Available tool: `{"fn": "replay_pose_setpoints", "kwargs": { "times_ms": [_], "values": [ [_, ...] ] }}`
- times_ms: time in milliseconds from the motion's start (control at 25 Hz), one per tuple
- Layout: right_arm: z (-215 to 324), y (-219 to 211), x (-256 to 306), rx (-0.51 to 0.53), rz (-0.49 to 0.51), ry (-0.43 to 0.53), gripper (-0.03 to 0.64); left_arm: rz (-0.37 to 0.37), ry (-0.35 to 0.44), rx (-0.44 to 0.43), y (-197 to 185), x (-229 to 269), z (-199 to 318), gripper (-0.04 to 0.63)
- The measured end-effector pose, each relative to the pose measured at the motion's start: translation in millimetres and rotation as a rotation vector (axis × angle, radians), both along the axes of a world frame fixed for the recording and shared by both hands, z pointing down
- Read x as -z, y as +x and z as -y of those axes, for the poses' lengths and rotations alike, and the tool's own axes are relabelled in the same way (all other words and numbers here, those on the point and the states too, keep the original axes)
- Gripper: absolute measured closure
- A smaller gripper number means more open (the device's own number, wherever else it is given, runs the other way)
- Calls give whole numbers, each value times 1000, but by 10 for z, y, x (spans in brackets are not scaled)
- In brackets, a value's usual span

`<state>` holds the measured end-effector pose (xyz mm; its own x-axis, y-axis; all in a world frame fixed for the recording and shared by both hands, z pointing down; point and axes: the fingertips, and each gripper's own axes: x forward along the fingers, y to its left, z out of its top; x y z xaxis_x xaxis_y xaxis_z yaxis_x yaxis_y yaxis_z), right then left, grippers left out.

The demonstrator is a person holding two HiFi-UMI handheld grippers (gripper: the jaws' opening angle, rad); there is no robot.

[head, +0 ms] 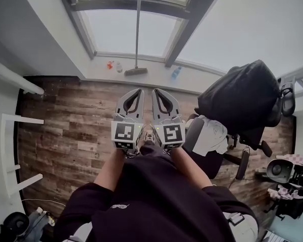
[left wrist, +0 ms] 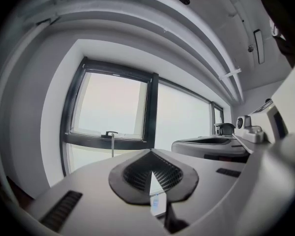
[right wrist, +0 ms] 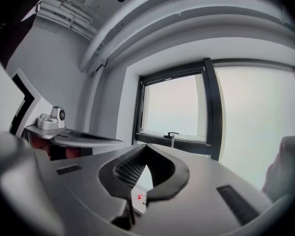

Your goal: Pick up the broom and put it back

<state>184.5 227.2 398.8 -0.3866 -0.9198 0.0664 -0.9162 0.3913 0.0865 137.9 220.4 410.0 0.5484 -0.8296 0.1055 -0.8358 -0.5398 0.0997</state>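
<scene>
Broom (head: 138,34) stands upright against the window (head: 113,32), head down; left gripper (head: 136,92) and right gripper (head: 157,92) fingers closed, empty.

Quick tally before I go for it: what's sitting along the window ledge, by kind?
Broom: 1
Bottles: 2, one blue, one pale
Small red thing, too small to identify: 1
Total: 4

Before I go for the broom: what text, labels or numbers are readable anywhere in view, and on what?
No text can be read in any view.
Marker cubes: black square patterns only, no words.
White print on the person's dark top: too small to read.
Blue bottle by the window: label too small to read.
</scene>
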Motion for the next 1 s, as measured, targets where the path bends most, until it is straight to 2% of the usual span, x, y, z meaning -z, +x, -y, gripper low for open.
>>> {"fn": "replay_pose_setpoints", "kwargs": {
  "times_ms": [480, 720, 1000],
  "values": [
    [-145, -481, -59, 54, 2, -17, 595, -18, -19, 61, -495, -76, -169, 594],
    [-180, -851, -229, 82, -4, -45, 595, -8, -64, 101, -928, -227, -317, 594],
    [-124, -1228, -233, 103, 6, -24, 595, -23, -74, 160, -1440, -328, -297, 594]
  ]
}}
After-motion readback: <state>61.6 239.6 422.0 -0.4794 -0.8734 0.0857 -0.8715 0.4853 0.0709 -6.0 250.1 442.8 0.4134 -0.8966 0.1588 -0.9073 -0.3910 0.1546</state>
